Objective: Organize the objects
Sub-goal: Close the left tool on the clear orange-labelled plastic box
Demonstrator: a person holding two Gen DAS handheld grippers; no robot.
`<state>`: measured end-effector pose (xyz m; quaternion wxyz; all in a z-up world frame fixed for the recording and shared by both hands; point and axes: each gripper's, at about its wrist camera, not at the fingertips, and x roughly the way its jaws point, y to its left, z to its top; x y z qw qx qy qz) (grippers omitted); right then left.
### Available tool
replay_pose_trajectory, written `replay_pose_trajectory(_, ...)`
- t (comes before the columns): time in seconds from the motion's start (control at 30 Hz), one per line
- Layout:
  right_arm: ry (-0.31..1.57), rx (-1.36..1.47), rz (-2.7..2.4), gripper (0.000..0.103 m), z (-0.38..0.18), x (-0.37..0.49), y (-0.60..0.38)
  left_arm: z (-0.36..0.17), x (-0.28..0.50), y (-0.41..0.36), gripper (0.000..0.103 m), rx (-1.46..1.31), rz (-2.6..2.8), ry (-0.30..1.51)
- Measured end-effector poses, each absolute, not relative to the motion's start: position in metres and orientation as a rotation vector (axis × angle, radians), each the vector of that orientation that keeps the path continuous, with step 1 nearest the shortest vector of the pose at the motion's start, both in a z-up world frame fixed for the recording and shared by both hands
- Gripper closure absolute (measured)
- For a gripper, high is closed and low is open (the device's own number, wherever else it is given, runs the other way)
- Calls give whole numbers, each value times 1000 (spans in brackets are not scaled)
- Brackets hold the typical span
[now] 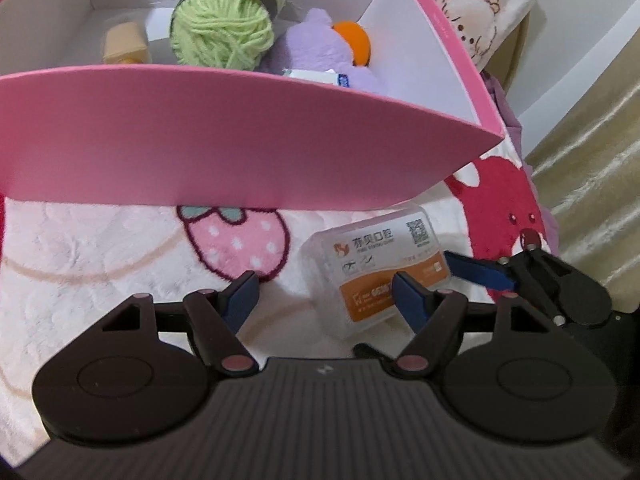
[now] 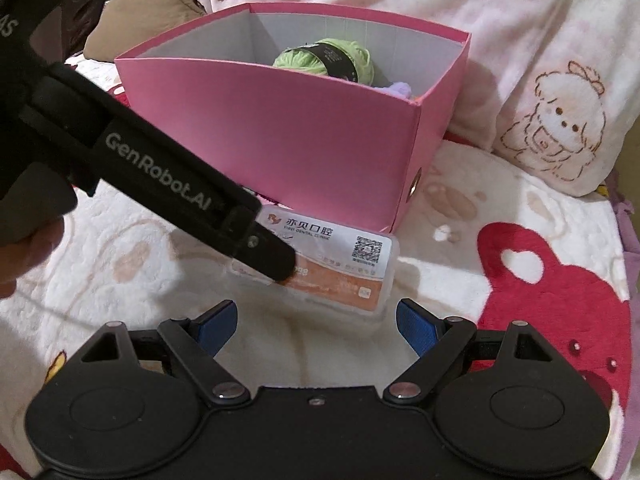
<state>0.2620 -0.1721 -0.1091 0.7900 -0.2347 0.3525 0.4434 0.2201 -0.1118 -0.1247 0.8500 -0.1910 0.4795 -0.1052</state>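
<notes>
One clear plastic case (image 2: 332, 264) lies on the plush blanket (image 1: 80, 248) just before one pink box (image 2: 280, 136). Inside: one green yarn ball (image 1: 218, 28), one purple plush toy (image 1: 316, 46). Left gripper (image 1: 326, 294) and right gripper (image 2: 316, 322) both gape, holding nothing.

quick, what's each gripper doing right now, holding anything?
Left gripper: open, holding nothing; one finger at the clear box.
Right gripper: open, empty, just short of the box.
</notes>
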Motion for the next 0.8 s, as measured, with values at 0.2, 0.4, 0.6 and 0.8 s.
replay_pose_trajectory(0.2, 804, -375, 914, 14, -112, 265, -170, -127, 217, -110, 54, -477, -293, 984)
replay_pose_trajectory(0.4, 890, -280, 948, 14, -108, 247, -174, -120, 195, -93, 56, -516, -297, 995)
replay_pose_trajectory(0.6, 927, -239, 971, 13, -113, 224, -175, -130, 179, -72, 59, -590, -280, 1118)
replay_pose_trajectory(0.8, 936, -236, 944, 13, -126, 227, -173, -135, 175, -71, 57, -571, -269, 1065)
